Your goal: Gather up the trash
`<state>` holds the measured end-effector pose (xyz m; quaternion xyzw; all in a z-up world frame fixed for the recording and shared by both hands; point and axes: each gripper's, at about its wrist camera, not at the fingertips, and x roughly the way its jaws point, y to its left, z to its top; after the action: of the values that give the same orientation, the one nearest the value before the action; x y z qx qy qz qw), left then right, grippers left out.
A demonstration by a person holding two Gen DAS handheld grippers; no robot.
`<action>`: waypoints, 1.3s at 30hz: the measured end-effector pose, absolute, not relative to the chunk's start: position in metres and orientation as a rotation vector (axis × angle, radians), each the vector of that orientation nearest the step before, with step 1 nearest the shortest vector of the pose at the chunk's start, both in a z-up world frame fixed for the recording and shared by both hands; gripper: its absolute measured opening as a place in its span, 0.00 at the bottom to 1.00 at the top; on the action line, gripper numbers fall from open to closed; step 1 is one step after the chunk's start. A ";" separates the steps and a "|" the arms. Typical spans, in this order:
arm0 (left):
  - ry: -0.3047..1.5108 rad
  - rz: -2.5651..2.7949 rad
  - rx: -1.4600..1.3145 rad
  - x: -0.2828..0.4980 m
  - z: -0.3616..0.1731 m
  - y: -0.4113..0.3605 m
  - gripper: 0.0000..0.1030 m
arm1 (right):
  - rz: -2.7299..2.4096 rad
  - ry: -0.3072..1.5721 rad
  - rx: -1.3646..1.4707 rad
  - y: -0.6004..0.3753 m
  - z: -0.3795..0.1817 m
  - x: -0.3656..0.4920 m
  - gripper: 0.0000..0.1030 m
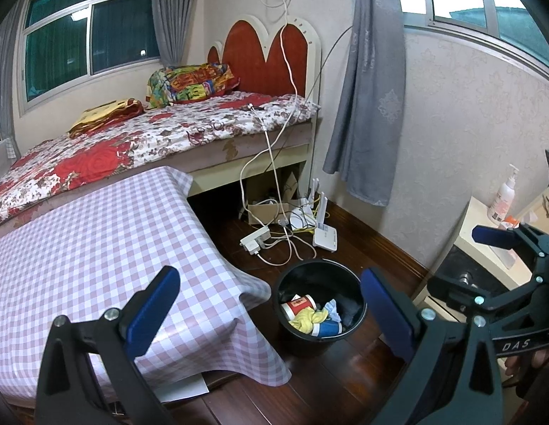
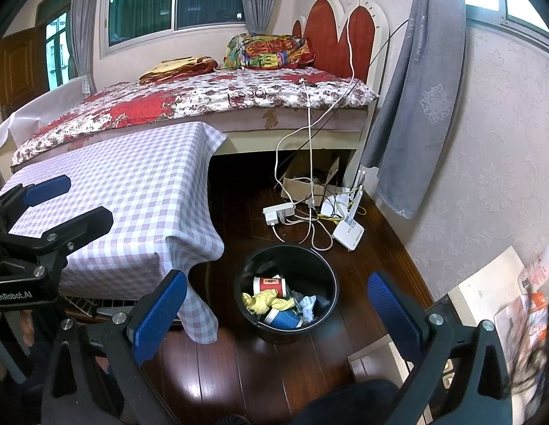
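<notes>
Right wrist view: both grippers, left [image 1: 270, 304] and right [image 2: 278, 304], gape wide and empty above a round black bin [image 2: 255, 269] (crumpled paper, cups) by the checked tablecloth [image 2: 132, 191].

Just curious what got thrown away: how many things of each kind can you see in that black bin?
In the black bin:
Paper cups: 2, red-labelled, blue
Yellow crumpled wrapper or cloth: 1
Crumpled whitish paper: 1
Total visible: 4
</notes>
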<state>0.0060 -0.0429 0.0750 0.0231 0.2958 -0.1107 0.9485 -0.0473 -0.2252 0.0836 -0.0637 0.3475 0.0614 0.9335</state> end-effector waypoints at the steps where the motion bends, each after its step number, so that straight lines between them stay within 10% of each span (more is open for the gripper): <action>1: 0.602 -0.226 0.046 0.006 0.075 -0.042 0.99 | 0.126 0.711 -0.130 -0.225 0.084 -0.047 1.00; 39: 0.573 -0.182 -0.014 0.006 0.059 -0.007 0.99 | 0.132 0.720 -0.142 -0.227 0.076 -0.043 1.00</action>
<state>0.0064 -0.0069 0.0591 -0.0071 0.2824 -0.0897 0.9551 -0.0434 -0.2269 0.0763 -0.0696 0.3518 0.0642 0.9313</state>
